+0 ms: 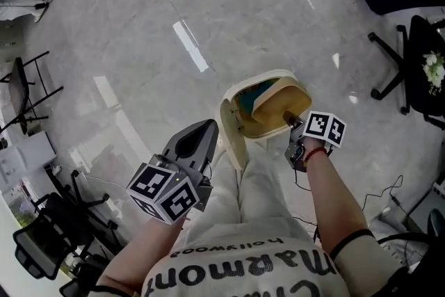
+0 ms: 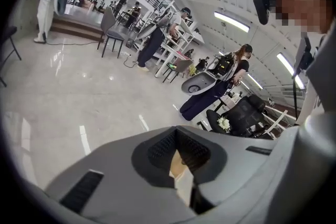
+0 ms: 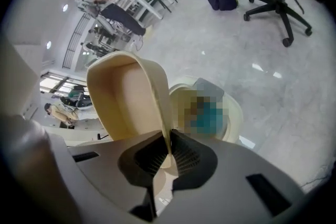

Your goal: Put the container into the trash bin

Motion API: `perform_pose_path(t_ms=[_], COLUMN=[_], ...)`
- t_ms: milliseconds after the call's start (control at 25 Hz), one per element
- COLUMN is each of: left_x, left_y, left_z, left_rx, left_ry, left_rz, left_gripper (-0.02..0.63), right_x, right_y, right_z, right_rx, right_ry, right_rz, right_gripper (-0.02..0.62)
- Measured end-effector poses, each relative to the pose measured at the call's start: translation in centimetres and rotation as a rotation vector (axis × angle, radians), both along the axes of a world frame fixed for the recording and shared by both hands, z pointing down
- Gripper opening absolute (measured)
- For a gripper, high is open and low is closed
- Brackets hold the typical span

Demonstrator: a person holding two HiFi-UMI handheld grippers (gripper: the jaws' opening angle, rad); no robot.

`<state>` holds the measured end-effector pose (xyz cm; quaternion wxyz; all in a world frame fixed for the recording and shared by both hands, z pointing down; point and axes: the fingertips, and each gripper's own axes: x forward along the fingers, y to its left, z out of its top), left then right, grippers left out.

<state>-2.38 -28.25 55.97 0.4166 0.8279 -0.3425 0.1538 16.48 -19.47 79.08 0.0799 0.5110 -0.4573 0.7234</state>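
A cream trash bin point(image 1: 245, 85) stands on the floor in front of my legs, its lid point(image 1: 233, 134) swung up on the left side. Something teal lies inside it. A tan paper container point(image 1: 281, 101) hangs tilted over the bin's mouth. My right gripper point(image 1: 293, 123) is shut on its rim. In the right gripper view the container's wall point(image 3: 126, 97) is pinched between the pads point(image 3: 184, 157), with the bin's rim point(image 3: 234, 113) just beyond. My left gripper point(image 1: 208, 127) is shut and holds nothing, just left of the lid; its jaws point(image 2: 176, 136) meet at the tip.
A black office chair point(image 1: 410, 59) with white flowers point(image 1: 434, 69) on its seat stands at the right. More black chairs point(image 1: 49, 236) and a rack point(image 1: 28, 90) line the left. Cables point(image 1: 389, 195) lie on the floor at lower right. People stand far off in the left gripper view.
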Motion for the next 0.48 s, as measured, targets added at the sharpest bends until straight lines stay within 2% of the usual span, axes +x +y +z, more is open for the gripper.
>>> perform_pose_path(t_ms=[160, 360, 480], left_x=[-0.7, -1.8, -2.4], left_y=[-0.2, -0.5, -0.3], left_z=[1.5, 2.8, 3.5], left_rx=[-0.006, -0.020, -0.033], left_ry=[-0.011, -0.023, -0.030], left_rz=[-0.053, -0.102, -0.128], left_gripper=[-0.008, -0.008, -0.008], right_x=[0.2, 0.2, 0.1], right_y=[1.0, 2.8, 3.5], right_z=[3.9, 7.5, 8.5], right_rx=[-0.082, -0.200, -0.230], right_ry=[0.034, 0.092, 0.120], right_rz=[-0.004, -0.096, -0.157], right_gripper=[0.014, 0.014, 0.014])
